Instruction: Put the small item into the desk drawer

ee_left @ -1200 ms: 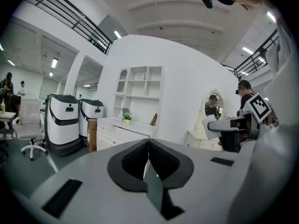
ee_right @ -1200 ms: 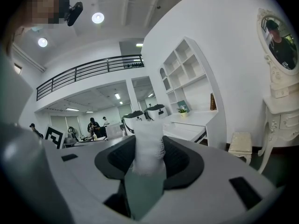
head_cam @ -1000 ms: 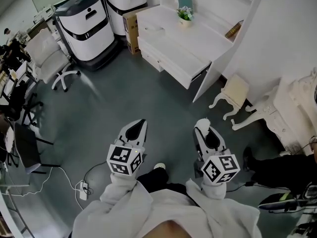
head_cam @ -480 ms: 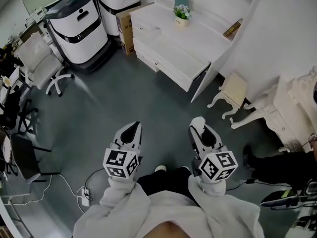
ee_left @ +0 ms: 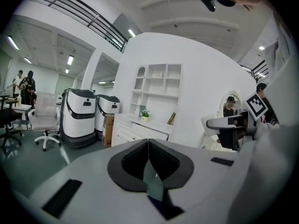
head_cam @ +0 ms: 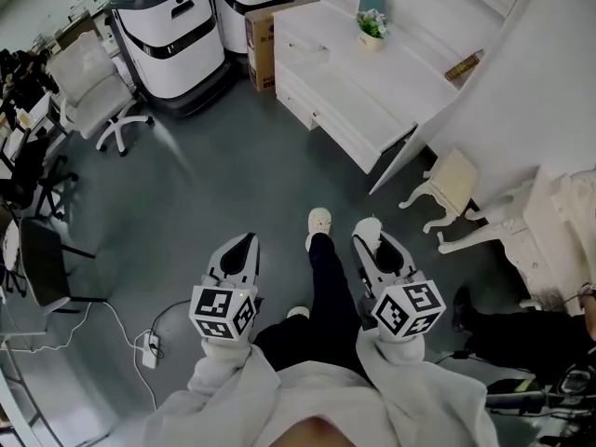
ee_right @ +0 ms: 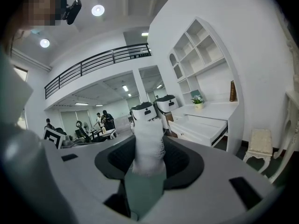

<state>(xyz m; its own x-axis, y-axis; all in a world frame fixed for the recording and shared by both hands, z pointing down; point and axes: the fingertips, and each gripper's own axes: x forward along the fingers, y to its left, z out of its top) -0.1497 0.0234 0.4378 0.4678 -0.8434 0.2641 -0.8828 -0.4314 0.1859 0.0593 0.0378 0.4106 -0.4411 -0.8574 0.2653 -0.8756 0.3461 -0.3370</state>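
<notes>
Right gripper view: right claw (ee_right: 148,158) is seen clamped on white item (ee_right: 148,141); in head view only its tip is shown, centre-right. Left claw (ee_left: 148,148) pressed together, empty.

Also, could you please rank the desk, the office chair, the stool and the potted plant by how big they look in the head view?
1. desk
2. office chair
3. stool
4. potted plant
The chair only modestly outsizes the stool, which stands nearer the camera, so that pair is less certain.
</notes>
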